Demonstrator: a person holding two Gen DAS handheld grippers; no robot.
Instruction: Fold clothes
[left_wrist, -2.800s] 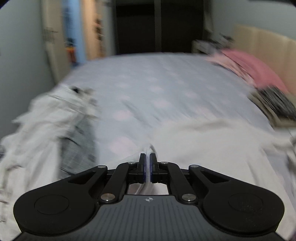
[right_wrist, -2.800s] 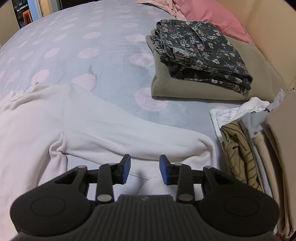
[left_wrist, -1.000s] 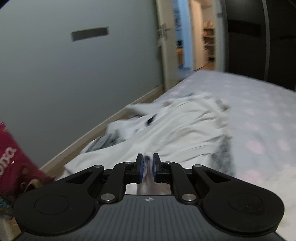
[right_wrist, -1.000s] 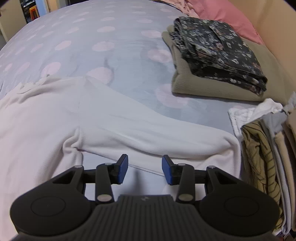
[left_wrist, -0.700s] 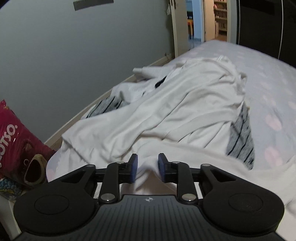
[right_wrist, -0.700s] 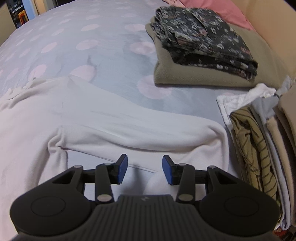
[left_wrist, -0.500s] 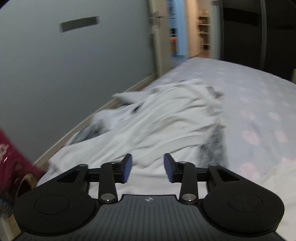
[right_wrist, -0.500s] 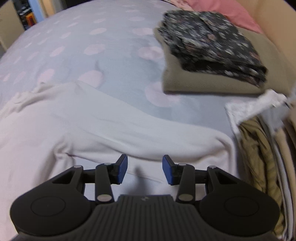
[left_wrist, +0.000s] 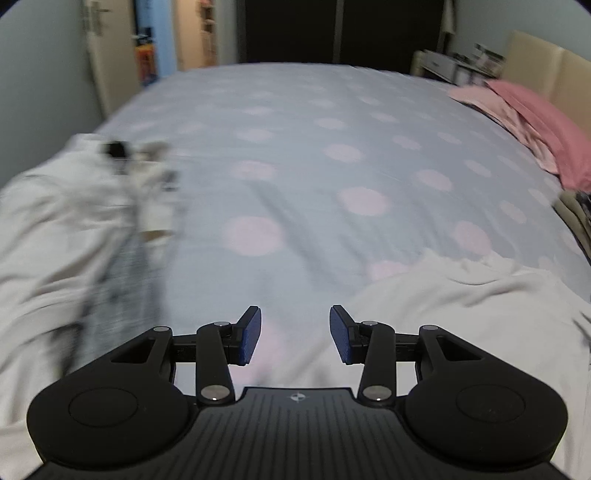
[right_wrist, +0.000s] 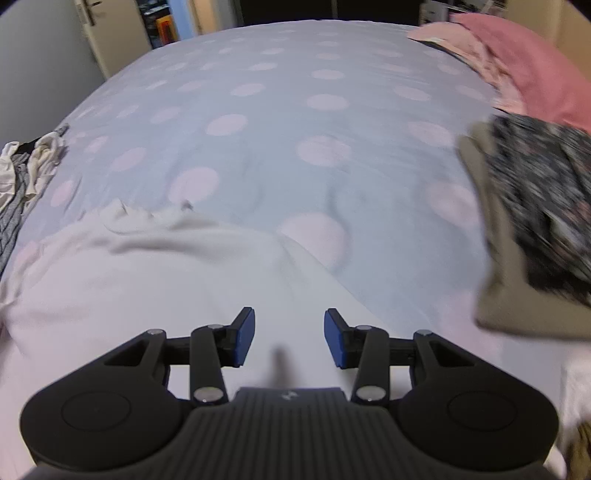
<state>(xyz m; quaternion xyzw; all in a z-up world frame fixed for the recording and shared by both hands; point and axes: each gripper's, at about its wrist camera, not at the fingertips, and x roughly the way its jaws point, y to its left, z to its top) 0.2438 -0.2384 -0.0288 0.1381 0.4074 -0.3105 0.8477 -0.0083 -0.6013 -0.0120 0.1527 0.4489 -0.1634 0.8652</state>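
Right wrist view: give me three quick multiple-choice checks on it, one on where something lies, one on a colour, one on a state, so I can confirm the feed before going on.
1. Where does the dark floral garment lie?
A. on a folded olive garment at the right
B. under the white top
C. on the floor

2. What colour are the dots on the bedspread?
A. green
B. pale pink
C. black

3. How do the right gripper's fingers stand?
A. shut on a sleeve
B. shut on nothing
C. open, holding nothing

Answers:
1 A: the dark floral garment rests atop the folded olive garment.
2 B: the bedspread is light grey-blue with pale pink dots.
3 C: the right gripper shows a clear gap above the white top.
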